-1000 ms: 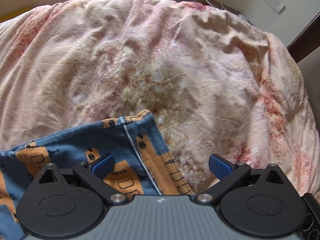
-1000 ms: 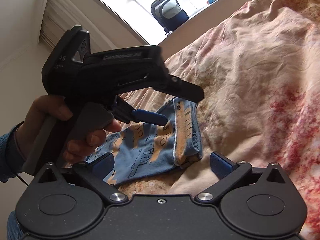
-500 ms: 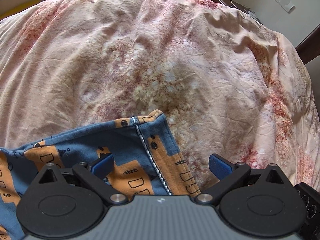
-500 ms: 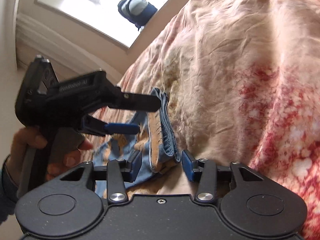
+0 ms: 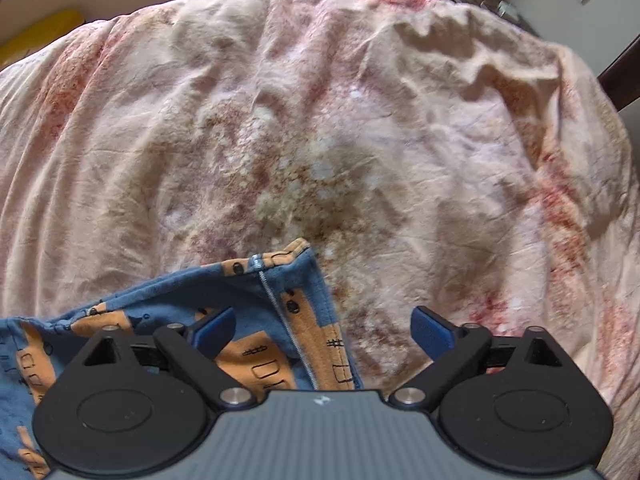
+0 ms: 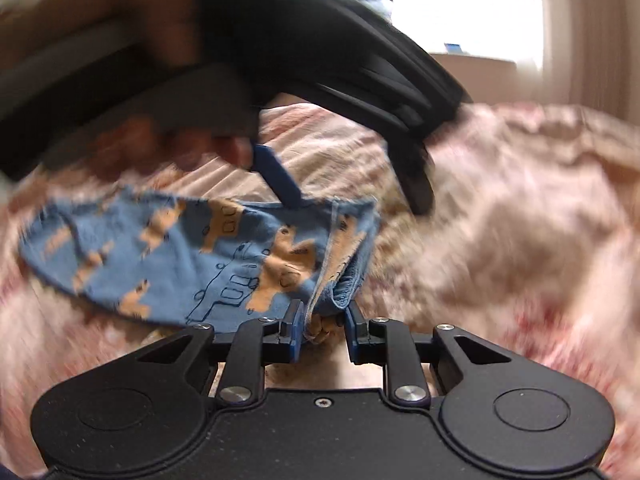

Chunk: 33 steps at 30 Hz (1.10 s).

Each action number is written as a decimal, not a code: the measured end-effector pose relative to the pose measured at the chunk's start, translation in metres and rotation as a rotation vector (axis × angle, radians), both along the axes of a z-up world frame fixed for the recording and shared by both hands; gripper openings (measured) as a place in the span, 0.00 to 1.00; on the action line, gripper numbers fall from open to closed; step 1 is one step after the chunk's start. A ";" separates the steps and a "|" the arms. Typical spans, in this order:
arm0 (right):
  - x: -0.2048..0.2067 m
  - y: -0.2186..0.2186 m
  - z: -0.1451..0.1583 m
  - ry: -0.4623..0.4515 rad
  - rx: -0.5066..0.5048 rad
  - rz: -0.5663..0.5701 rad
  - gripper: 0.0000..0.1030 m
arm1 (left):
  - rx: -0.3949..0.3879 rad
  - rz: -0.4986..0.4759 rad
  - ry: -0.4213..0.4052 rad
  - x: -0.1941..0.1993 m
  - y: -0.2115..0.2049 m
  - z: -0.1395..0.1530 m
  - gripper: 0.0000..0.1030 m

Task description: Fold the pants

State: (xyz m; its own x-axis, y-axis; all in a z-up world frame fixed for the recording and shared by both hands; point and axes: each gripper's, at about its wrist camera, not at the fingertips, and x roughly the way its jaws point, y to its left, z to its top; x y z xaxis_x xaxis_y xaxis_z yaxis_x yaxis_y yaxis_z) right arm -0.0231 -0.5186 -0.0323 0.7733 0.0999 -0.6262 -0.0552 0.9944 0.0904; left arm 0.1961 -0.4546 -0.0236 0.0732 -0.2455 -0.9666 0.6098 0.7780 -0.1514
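Small blue pants (image 5: 248,320) with orange animal prints and a grey seam lie on a pink floral bedspread (image 5: 320,140). My left gripper (image 5: 322,328) is open right over the pants' corner, the left blue pad on the cloth, the right pad over the bedspread. In the right wrist view, which is blurred, my right gripper (image 6: 322,330) is shut on a folded corner of the pants (image 6: 192,256) and holds it a little off the bed. The left gripper (image 6: 352,196) shows there above the far edge of the pants, held by a hand (image 6: 120,40).
The crumpled bedspread covers the whole bed. A yellow thing (image 5: 36,36) lies past the bed's far left edge, dark furniture (image 5: 624,80) at the right. A bright window (image 6: 440,8) is behind.
My right gripper closed on the pants' corner and swung round, lifting the cloth. The left gripper stayed open and drew back a little over the pants.
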 end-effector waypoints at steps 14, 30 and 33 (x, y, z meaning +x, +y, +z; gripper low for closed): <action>0.003 0.026 0.008 -0.015 -0.141 0.071 0.17 | 0.049 0.028 0.015 0.004 0.000 -0.009 0.64; -0.001 0.019 0.005 -0.003 -0.078 0.027 0.17 | -0.005 -0.002 0.019 -0.001 0.008 -0.008 0.19; -0.002 0.011 0.004 0.003 -0.007 -0.005 0.30 | -0.036 0.010 0.035 0.003 0.017 -0.006 0.16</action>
State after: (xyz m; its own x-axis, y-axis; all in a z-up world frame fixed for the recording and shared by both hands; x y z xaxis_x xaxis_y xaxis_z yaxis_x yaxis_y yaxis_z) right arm -0.0247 -0.5078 -0.0280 0.7720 0.0918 -0.6289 -0.0504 0.9952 0.0834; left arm 0.1990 -0.4379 -0.0298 0.0420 -0.2796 -0.9592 0.5962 0.7774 -0.2005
